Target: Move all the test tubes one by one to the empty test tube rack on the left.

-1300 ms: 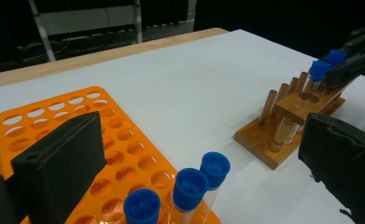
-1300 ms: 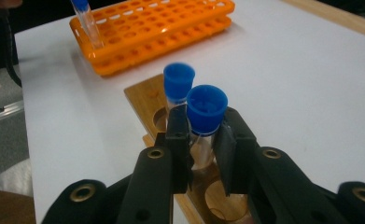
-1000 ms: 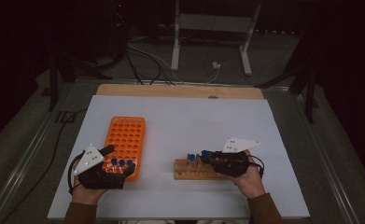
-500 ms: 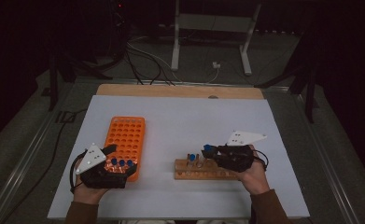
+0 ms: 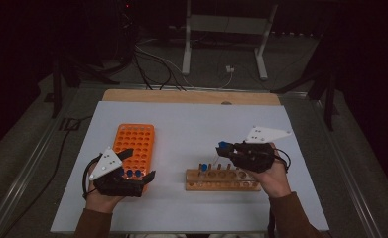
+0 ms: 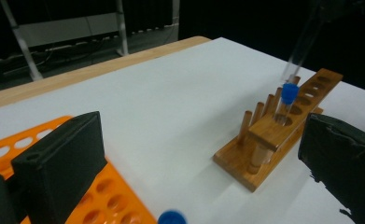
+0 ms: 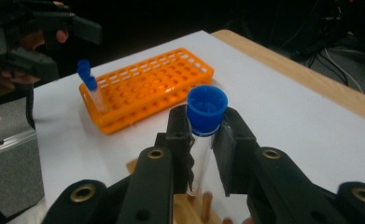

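Blue-capped tube [image 7: 203, 135] clamped in right hand-held gripper [image 7: 203, 154], above wooden rack [image 5: 222, 179].

The held tube [image 7: 200, 154] has its lower end hidden behind the right claw [image 7: 203, 140].

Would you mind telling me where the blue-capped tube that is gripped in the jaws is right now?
The blue-capped tube is clamped in the right gripper, lifted above the wooden rack at the table's right side.

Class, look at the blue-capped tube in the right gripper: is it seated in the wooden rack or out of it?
Out. The right gripper clamps the tube below its cap, above the wooden rack.
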### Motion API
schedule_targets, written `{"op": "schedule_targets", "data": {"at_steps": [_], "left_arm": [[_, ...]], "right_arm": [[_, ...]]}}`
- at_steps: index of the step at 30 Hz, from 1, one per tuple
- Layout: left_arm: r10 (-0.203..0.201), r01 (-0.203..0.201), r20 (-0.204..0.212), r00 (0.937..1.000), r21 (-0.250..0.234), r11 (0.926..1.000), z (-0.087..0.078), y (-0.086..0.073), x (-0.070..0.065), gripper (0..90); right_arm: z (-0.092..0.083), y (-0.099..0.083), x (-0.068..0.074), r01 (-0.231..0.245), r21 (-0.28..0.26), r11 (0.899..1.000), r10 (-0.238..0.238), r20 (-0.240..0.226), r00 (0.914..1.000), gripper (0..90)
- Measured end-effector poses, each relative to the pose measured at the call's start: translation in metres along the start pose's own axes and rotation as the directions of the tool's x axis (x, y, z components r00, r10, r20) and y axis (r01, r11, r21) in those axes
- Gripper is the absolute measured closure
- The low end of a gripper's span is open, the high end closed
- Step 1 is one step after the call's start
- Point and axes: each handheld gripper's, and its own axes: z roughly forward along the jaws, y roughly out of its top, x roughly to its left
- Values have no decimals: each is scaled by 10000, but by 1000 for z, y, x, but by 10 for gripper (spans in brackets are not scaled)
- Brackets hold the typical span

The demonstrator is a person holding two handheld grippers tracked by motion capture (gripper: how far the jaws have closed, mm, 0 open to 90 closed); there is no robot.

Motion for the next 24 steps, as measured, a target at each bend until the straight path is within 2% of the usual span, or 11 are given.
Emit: {"op": "schedule_targets", "data": {"at_steps": [5, 13, 20, 24], "left_arm": [[124, -122, 258, 9996, -56, 9999, 8, 10, -6, 15], [369, -373, 713, 9968, 43, 9993, 24, 21, -20, 18], [495, -505, 942, 9943, 82, 9987, 38, 25, -31, 95], [563, -572, 1103, 9923, 51, 9983, 44, 26, -34, 193]], "right_arm": [[11, 13, 3, 81, -42, 10000, -82, -142, 9999, 771], [34, 28, 21, 423, 5, 9991, -422, -668, 9969, 771], [52, 39, 38, 706, 98, 9975, -690, -1156, 9909, 770], [59, 41, 45, 807, 200, 9965, -772, -1379, 9874, 770]]}}
